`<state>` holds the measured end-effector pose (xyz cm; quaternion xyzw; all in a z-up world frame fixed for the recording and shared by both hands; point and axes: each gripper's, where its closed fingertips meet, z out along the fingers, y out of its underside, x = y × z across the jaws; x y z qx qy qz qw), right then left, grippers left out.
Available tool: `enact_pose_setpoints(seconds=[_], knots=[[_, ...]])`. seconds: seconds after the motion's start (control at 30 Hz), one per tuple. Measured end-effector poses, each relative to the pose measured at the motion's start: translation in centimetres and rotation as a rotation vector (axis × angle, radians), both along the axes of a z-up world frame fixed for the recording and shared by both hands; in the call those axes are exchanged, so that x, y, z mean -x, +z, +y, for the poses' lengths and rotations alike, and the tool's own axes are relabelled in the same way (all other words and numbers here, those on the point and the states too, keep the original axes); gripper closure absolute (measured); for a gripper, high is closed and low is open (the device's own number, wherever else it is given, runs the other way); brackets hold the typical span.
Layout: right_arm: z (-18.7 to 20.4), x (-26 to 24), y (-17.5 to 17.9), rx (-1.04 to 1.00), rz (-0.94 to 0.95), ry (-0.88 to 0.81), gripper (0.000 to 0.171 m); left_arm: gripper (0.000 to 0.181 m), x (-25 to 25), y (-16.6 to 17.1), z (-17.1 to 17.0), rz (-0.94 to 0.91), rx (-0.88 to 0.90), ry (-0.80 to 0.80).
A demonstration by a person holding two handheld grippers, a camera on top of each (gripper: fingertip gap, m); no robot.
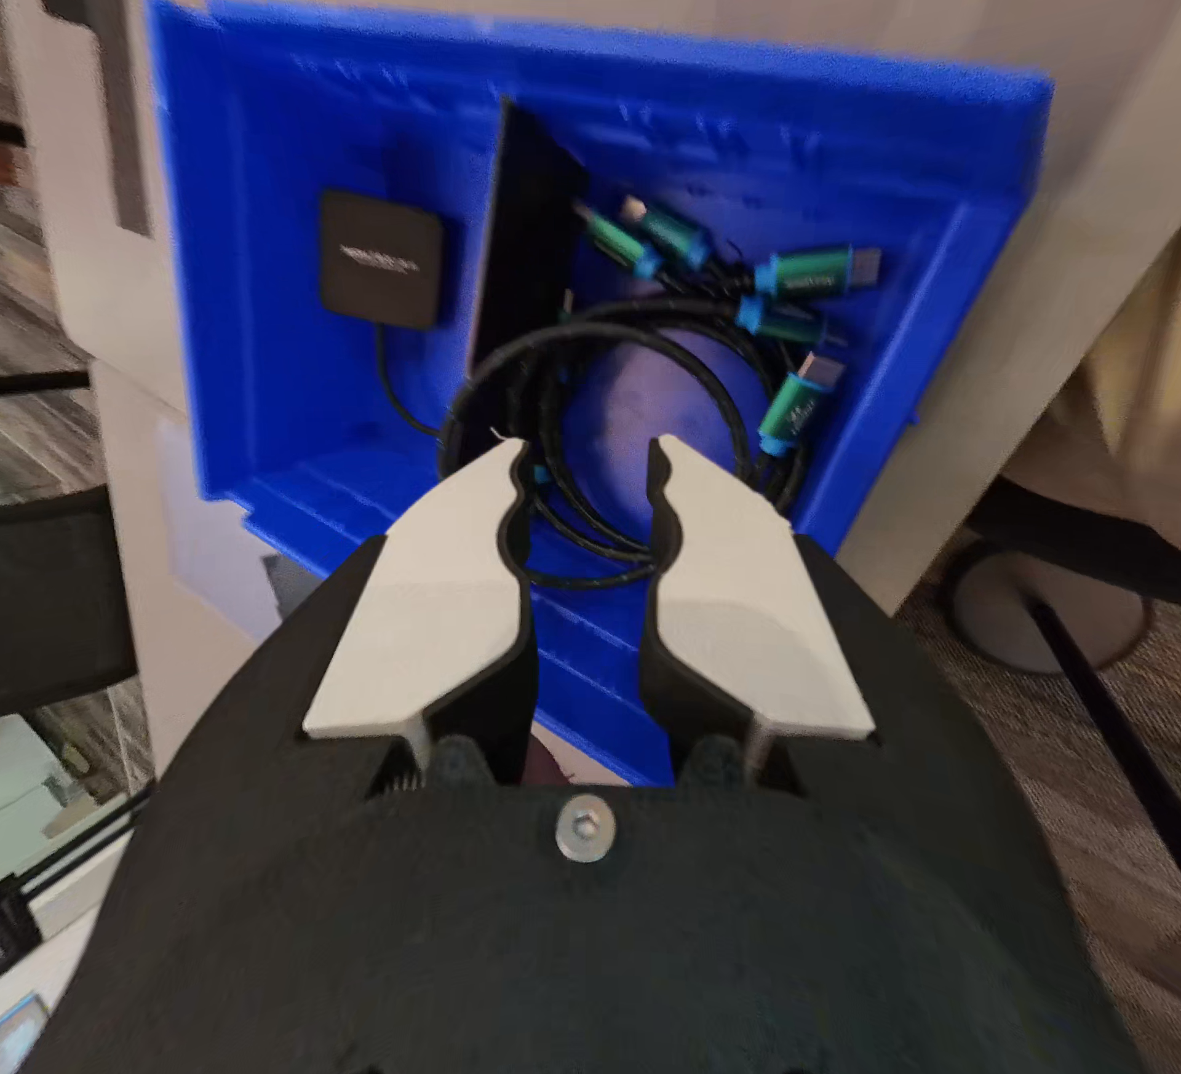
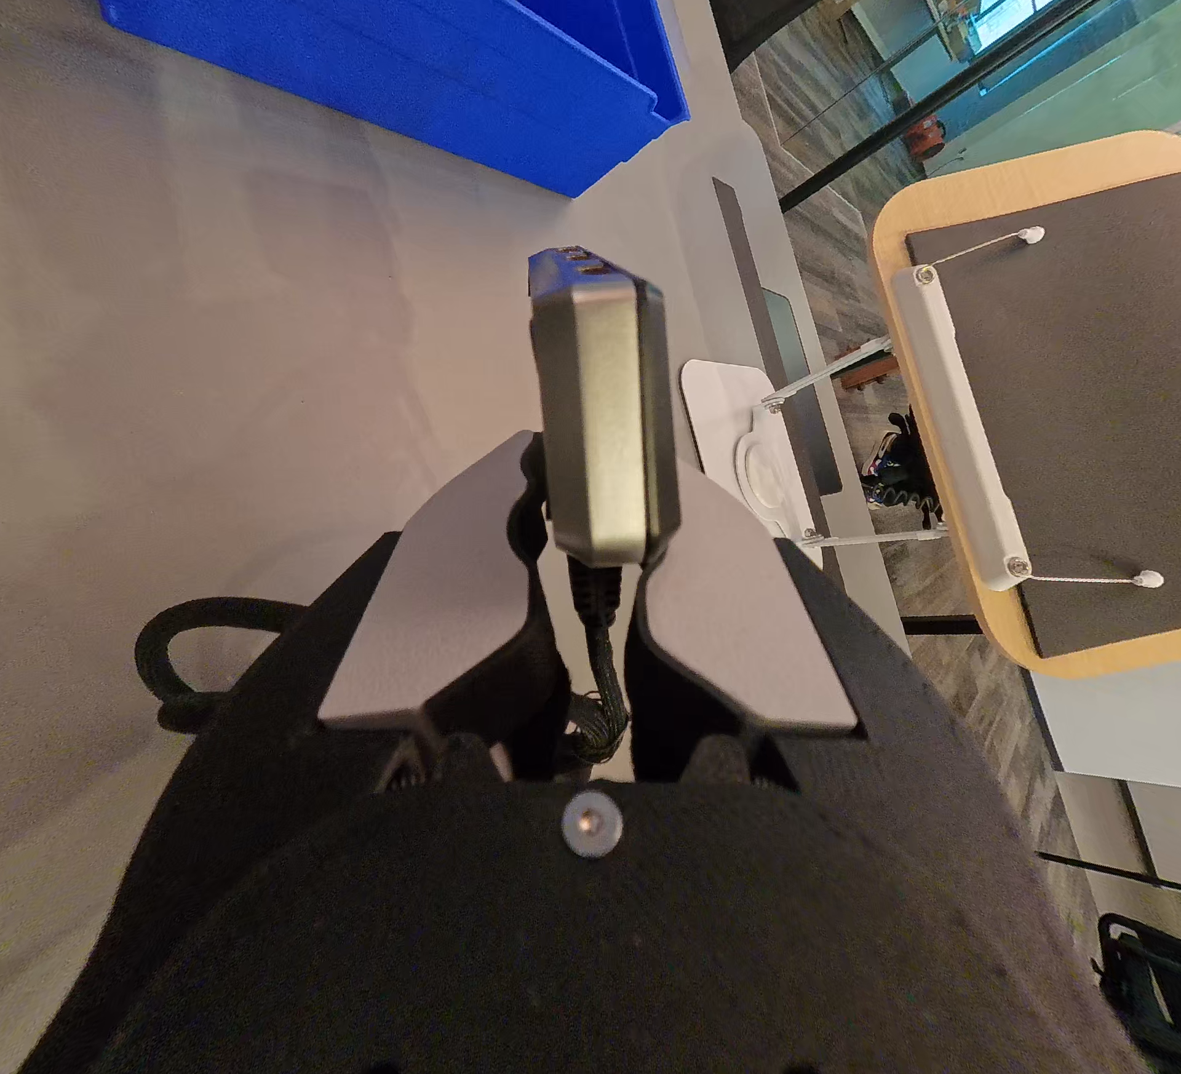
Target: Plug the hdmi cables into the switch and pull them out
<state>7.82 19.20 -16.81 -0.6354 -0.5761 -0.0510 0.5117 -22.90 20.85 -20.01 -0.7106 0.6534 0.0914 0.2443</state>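
The left wrist view looks steeply down from close above into the blue bin (image 1: pixel 895 161), which fills the frame's middle. The right wrist view sits low over the surface (image 2: pixel 223 340), rolled sideways, facing along it; the same blue bin (image 2: pixel 358 27) shows in its upper left.

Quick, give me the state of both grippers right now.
Left gripper: open, holding nothing, above the coiled HDMI cables in the blue bin.
Right gripper: shut on the switch, held off the table.
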Motion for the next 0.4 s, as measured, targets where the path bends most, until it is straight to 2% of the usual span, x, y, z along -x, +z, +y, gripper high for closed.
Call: enact_pose_setpoints(seconds=[0.03, 0.17, 0.4], knots=[[0.0, 0.0, 0.0, 0.000, 0.000, 0.000, 0.148, 0.148, 0.6, -0.8, -0.4, 0.017, 0.019, 0.012], [0.0, 0.1, -0.1, -0.004, -0.002, 0.005, 0.148, 0.147, 2.4, -3.7, -1.9, 0.092, 0.085, 0.018], [-0.1, 0.3, 0.0, -0.016, 0.003, 0.014, 0.148, 0.152, 3.8, -6.6, -2.4, 0.139, 0.167, 0.025]])
